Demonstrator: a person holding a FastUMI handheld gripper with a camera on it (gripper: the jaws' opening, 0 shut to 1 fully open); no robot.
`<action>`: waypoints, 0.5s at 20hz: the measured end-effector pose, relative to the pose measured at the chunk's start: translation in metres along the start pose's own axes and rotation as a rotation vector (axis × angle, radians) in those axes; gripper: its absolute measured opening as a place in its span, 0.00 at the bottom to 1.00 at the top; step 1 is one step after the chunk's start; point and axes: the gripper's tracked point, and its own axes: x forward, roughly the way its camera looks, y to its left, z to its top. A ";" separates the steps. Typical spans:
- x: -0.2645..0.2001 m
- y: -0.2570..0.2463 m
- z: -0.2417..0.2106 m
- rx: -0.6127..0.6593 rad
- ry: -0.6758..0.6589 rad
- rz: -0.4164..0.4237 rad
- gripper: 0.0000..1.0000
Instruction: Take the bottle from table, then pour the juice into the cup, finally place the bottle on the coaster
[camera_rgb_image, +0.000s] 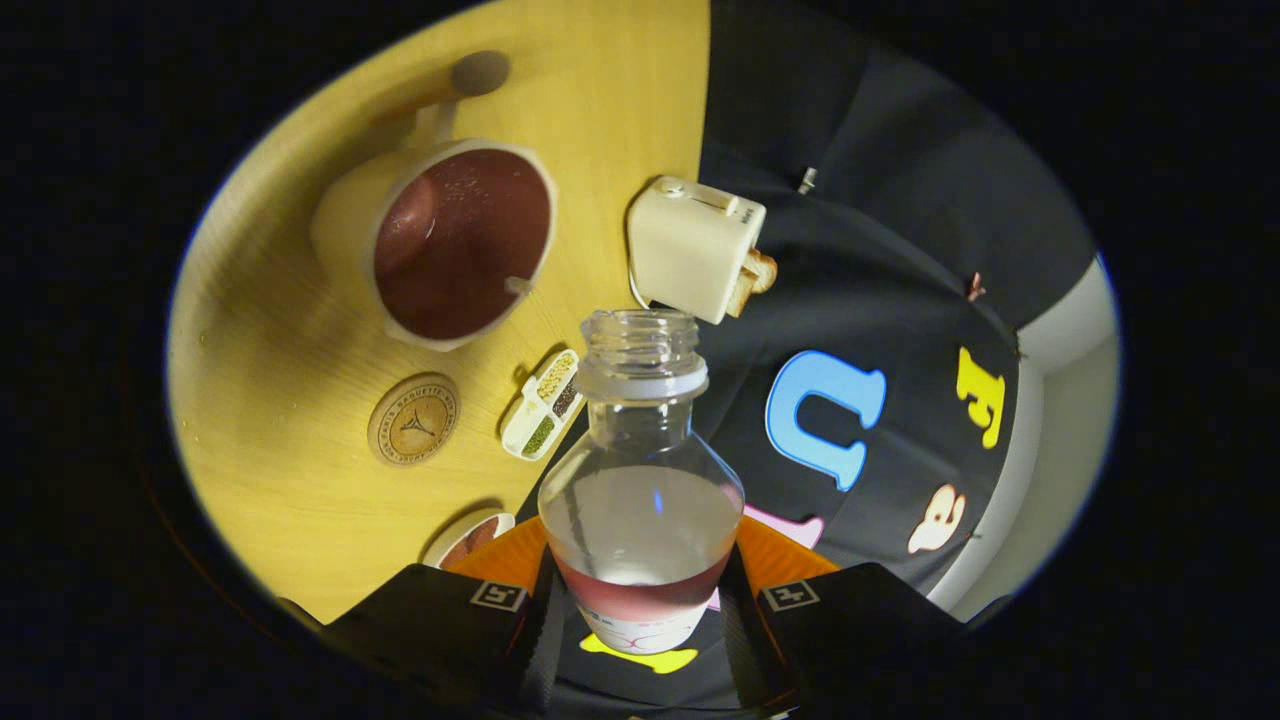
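In your gripper view, the fingers (640, 610) are closed on the bottle (640, 500), one on each side of its body; its open mouth points ahead and a little red juice sits low inside. Beyond the mouth, off to the left on the table (270, 330), the cup (450, 245) is full of dark red juice. The round coaster (413, 419) lies nearer the fingers than the cup, with a small seed tray (545, 402) beside it. A toaster (695, 248) with bread stands just past the bottle's mouth.
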 end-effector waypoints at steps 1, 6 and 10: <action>-0.001 -0.006 0.000 0.058 -0.001 -0.009 0.70; -0.007 -0.033 -0.015 0.418 0.005 -0.027 0.70; -0.002 -0.023 -0.037 0.718 0.021 0.070 0.70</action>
